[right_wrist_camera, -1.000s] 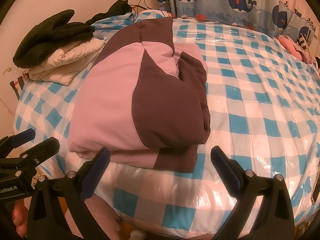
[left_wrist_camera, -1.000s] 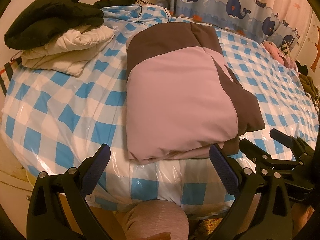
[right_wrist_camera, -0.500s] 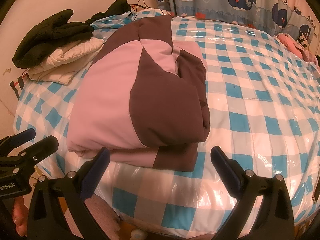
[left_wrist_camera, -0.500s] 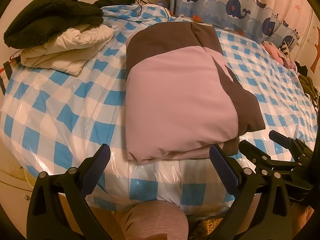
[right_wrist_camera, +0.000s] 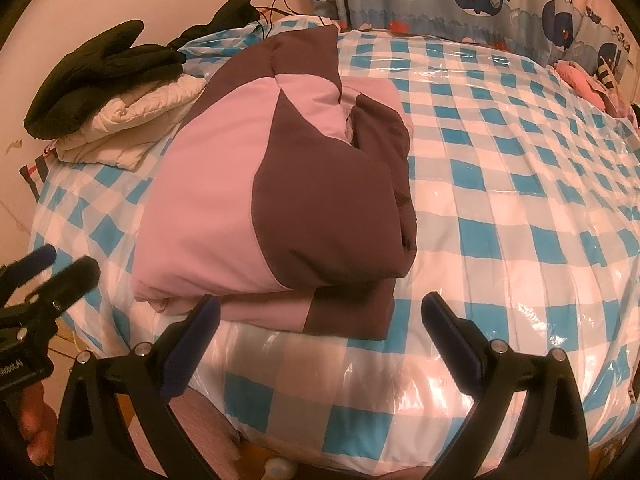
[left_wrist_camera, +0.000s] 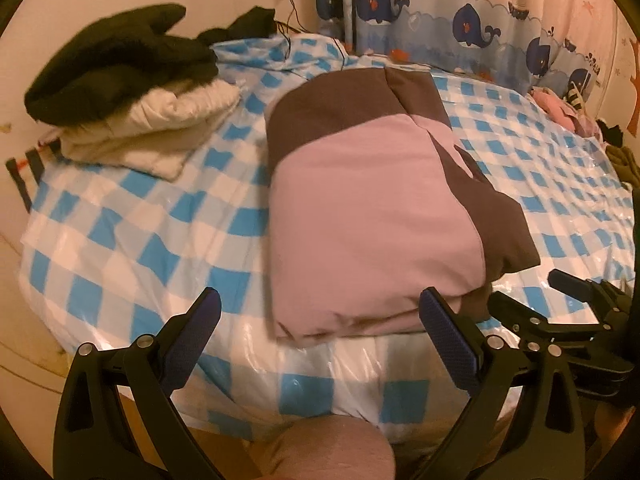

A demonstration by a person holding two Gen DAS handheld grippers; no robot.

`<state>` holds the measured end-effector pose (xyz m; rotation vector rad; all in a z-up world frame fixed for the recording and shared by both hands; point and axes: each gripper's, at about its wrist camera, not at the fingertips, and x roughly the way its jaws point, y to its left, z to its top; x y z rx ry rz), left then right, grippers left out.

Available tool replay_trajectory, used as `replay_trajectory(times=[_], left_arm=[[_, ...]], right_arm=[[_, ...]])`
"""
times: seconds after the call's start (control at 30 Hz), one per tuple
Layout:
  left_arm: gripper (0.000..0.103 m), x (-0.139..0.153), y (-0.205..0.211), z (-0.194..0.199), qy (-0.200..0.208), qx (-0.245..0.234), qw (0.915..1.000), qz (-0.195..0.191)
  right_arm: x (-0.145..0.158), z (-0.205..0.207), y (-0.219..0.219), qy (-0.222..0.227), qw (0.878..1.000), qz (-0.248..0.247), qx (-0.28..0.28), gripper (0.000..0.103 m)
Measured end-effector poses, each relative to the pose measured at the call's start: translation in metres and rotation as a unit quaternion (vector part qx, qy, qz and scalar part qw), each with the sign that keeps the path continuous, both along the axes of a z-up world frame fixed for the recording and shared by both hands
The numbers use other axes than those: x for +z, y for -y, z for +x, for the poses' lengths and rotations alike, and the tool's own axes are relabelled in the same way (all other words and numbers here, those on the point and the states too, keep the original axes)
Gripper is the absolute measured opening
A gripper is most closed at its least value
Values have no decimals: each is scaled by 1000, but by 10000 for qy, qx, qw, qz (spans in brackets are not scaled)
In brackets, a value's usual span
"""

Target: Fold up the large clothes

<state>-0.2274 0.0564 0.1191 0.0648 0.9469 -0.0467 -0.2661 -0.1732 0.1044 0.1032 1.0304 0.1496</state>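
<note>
A pink and dark brown padded garment (left_wrist_camera: 372, 216) lies folded in a thick rectangle on the blue-checked bed; it also shows in the right wrist view (right_wrist_camera: 272, 200). My left gripper (left_wrist_camera: 320, 320) is open and empty, held just short of the garment's near edge. My right gripper (right_wrist_camera: 320, 320) is open and empty, also at the near edge, toward the garment's brown right corner. Each gripper shows at the side of the other's view: the right one (left_wrist_camera: 560, 300) and the left one (right_wrist_camera: 52, 268).
A folded cream quilted garment (left_wrist_camera: 160, 132) with a black fleece garment (left_wrist_camera: 116, 64) on top lies at the bed's far left. The bed (right_wrist_camera: 520, 208) is covered in clear plastic. Whale curtains (left_wrist_camera: 460, 20) hang behind. Pink clothes (right_wrist_camera: 588, 84) lie far right.
Both grippers have shifted only slightly in front of the garment; the view has dropped a little. The garment has not moved and both stay open.
</note>
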Motion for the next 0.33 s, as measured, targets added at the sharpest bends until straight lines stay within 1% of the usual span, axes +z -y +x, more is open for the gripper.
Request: replay_trajectory(times=[0.07, 0.17, 0.23, 0.33], left_arm=[[95, -2, 1, 2, -78, 35, 9999, 102], [95, -6, 2, 6, -305, -8, 9995, -33], [95, -8, 4, 5, -294, -32, 9996, 41], [95, -8, 6, 3, -326, -72, 9994, -7]], right_arm=[[0, 0, 1, 10, 10000, -3, 2, 96], [0, 0, 1, 23, 10000, 3, 11, 96], [2, 0, 1, 32, 10000, 2, 24, 96], [4, -1, 1, 26, 10000, 7, 34, 96]])
